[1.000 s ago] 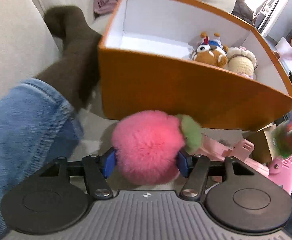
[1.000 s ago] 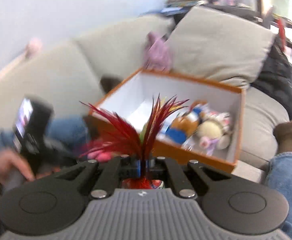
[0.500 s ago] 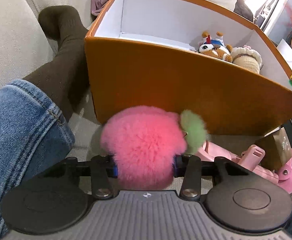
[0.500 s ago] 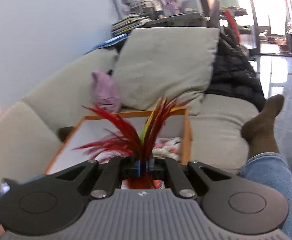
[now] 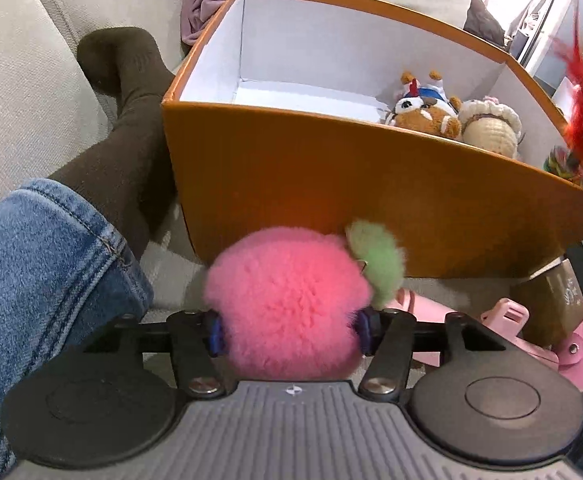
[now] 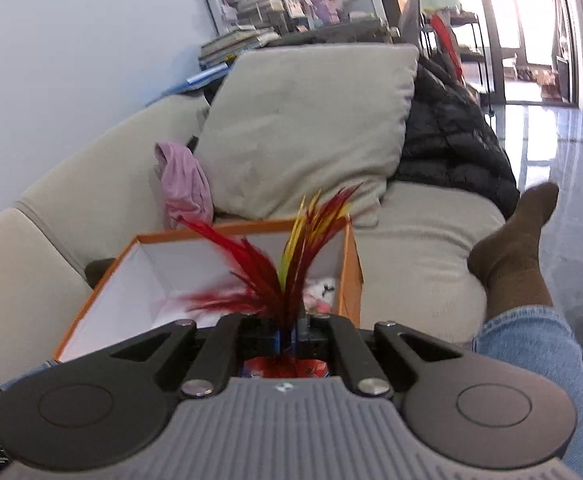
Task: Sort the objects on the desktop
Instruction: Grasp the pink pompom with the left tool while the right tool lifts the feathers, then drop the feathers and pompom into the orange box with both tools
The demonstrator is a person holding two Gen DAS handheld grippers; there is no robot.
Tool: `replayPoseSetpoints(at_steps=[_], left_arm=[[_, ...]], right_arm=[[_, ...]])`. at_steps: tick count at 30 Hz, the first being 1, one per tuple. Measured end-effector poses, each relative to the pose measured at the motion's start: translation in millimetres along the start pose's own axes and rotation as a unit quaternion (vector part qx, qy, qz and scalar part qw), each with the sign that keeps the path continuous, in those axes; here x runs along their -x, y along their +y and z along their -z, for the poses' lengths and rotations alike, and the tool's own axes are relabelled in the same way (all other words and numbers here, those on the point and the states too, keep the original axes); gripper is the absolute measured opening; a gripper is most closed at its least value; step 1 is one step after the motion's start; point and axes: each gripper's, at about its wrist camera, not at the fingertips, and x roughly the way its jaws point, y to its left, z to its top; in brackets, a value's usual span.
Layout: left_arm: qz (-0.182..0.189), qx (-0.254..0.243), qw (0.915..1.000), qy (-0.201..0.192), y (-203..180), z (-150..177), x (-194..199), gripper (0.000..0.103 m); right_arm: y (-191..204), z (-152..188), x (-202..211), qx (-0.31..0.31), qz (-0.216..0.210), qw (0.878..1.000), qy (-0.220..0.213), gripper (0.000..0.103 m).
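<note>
Box (image 5: 331, 184) | right gripper (image 6: 289, 334) fingers clamped on feather toy (image 6: 291, 268), now above box, release next | left gripper (image 5: 289, 334) fingers opening, pom-pom (image 5: 287, 304) between, below box front.

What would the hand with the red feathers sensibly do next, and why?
Probably lower and open: the right gripper is shut on the feather shuttlecock, which is above the open orange box, where soft toys already lie.

pink fluffy pompom (image 5: 291, 304), green tuft, just outside orange box (image 5: 331, 184) | red feather toy (image 6: 287, 276) upright over box | plushies (image 5: 427, 114) in box's right end
</note>
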Motion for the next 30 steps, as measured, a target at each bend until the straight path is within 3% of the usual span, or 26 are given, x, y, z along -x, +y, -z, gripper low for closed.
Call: replayPoseSetpoints(at_steps=[2,5,6,7,8,13,20,25,30], left_arm=[[-0.004,-0.003,1.0,-0.004,-2,-1,-2,0.07],[-0.008,-0.01,0.9999,-0.006,-4,0,-4,0.07],[-0.011,-0.011,0.9999,-0.005,-5,-1,-6,0.07],[-0.011,-0.01,0.9999,-0.004,-5,-1,-9,0.07],[-0.011,-0.008,0.9999,-0.003,-5,-1,-11,0.07],[-0.021,-0.02,0.9996,-0.004,-8,1,-15,0.054],[-0.014,-0.022,0.9996,-0.014,-9,5,5,0.051],[0.033,-0.025,0.9989,-0.021,-15,4,46,0.05],[0.072,-0.064,0.9927,-0.072,-35,-12,98,0.05]], right_arm=[[-3,4,-6,-0.001,0.006,1.0,0.009,0.005],[-4,11,-10,0.004,0.014,1.0,0.02,0.016],[-4,14,-9,0.001,0.011,1.0,0.02,0.023],[-5,16,-7,-0.003,0.007,1.0,0.02,0.037],[-7,18,-5,-0.01,0.004,1.0,0.018,0.04],[-12,28,6,-0.028,0.007,0.999,0.013,0.04],[-12,40,25,-0.04,0.0,0.999,-0.019,0.04],[-21,40,30,-0.061,0.009,0.998,-0.031,0.04],[-23,40,26,-0.064,-0.001,0.998,-0.028,0.04]])
